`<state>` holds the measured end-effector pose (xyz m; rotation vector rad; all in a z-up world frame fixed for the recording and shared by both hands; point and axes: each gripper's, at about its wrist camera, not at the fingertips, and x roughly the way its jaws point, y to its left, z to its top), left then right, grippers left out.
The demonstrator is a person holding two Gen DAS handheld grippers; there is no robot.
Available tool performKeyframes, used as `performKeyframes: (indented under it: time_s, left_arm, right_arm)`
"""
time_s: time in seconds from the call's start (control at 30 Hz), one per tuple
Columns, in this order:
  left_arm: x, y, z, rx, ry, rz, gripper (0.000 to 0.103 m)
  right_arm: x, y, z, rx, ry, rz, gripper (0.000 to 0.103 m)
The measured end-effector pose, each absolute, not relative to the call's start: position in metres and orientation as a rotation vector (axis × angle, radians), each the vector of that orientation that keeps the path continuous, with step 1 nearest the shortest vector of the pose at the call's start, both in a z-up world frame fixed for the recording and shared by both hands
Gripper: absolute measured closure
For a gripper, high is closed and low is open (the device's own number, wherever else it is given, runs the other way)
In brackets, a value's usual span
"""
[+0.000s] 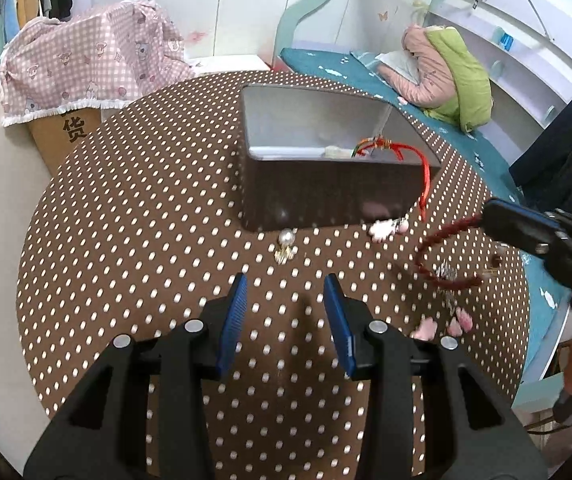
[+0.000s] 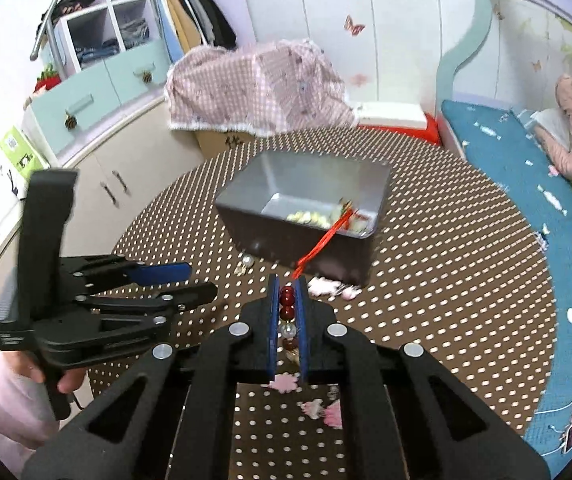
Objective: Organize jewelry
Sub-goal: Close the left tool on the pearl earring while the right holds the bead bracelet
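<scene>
Right tongs [image 2: 288,292]: clamping a dark red bead bracelet [image 2: 287,307] above the dotted bench [image 2: 445,280].
Left tongs [image 1: 285,300]: hovering apart, holding nothing.

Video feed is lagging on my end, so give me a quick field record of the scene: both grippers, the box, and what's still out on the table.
right gripper: shut on dark red bead bracelet, lifted off the table
left gripper: open, empty, above the table
box: grey, open, some jewelry inside
red cord: hangs over the box's rim
table: round, brown polka-dot cover
loose on table: pearl piece by the box front; pink flower pieces near the right gripper
</scene>
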<state>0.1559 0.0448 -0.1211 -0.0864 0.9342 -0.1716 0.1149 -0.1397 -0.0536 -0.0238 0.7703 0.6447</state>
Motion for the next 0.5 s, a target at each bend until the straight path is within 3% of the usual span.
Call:
performKeyframes:
  time_s: [0.17,0.3,0.5]
  left_arm:
    - [0.173,0.04,-0.126,-0.077,0.917,-0.174,0.064]
    - [0.185,0.036,-0.135,-0.059,0.939,-0.165,0.078]
    - [0.196,0.034,-0.144,-0.04,0.96,-0.142,0.089]
  right_arm:
    - [0.118,-0.157,-0.048,0.008,0.746,0.599,0.096]
    - [0.128,-0.169,-0.052,0.027,0.757,0.561,0.096]
    - [0.141,-0.183,-0.061,0.053,0.791,0.534,0.096]
